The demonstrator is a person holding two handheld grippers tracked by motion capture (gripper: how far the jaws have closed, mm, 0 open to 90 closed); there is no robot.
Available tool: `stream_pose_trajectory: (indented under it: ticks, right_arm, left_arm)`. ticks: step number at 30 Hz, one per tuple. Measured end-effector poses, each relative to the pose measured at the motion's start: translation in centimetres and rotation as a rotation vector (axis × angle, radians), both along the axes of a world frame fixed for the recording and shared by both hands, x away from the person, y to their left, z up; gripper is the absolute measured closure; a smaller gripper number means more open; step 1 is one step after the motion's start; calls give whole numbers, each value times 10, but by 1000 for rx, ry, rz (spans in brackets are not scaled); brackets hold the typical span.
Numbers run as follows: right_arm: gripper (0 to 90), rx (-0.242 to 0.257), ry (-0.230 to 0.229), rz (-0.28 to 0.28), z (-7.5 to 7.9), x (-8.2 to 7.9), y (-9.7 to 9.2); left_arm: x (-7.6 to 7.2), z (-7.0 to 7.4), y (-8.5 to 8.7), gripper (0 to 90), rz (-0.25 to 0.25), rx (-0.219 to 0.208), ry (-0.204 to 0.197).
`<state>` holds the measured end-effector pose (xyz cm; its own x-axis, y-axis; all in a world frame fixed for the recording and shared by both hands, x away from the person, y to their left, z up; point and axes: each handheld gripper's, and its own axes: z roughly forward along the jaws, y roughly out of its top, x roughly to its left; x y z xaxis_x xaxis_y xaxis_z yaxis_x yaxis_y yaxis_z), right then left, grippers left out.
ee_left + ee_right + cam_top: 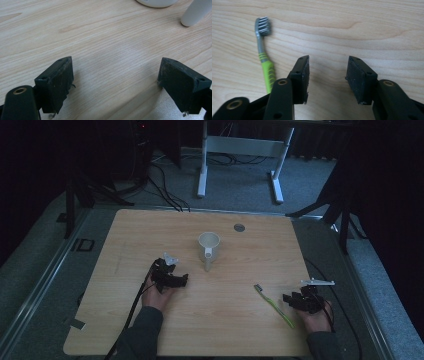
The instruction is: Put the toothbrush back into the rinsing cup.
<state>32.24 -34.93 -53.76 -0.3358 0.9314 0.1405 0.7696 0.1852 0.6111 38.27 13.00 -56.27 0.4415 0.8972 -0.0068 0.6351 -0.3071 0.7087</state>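
My right hand-held gripper (298, 301) sits at the near right of the table (230, 330), low over the wood, with my hand (316, 316) behind it. In the right gripper view its two black jaws stand apart with bare wood between them, clamped on nothing. Just beside it, on its left, lies the toothbrush (274, 305): green handle towards me, grey neck and bristled head (263, 25) pointing away, flat on the table. The handle runs close along the outside of my left-hand jaw in that view; I cannot tell whether it touches.

My left hand-held gripper (172, 275) is at the near left of the table's middle, my left hand (159, 297) under it and its cable trailing back towards my sleeve. In the left gripper view its jaws are spread wide, nothing between them but wood grain.

A little beyond it and to its right stands a white mug (209, 244), upright and open at the top, with its long white handle (208, 262) reaching towards me; the mug and toothbrush are well apart. Farther still, near the table's far edge, is a small round grey cap (239, 227) set in the wood. Past the table is grey carpet (240, 185) with the white legs of another desk (202, 170) and loose black cables.
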Motion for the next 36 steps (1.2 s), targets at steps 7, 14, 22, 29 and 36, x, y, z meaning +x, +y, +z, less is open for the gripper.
stream_pose_trajectory:
  ticks: [7,14,22,29,36]
  right_arm:
    - [540,-29,1,21,10,-3,3]
    - [550,-90,-4,60,26,-7,11]
    - [597,-85,34,94,37,-5,14]
    - [633,-109,71,115,40,-2,20]
    - [652,-192,118,183,45,3,35]
  left_arm:
    - [-3,0,2,141,-4,-1,-1]
    - [-3,0,2,141,-7,-1,-2]
    - [-3,0,2,141,-9,-2,-3]
    - [-4,0,2,141,-9,-2,-2]
    - [-4,0,2,141,-9,-2,-2]
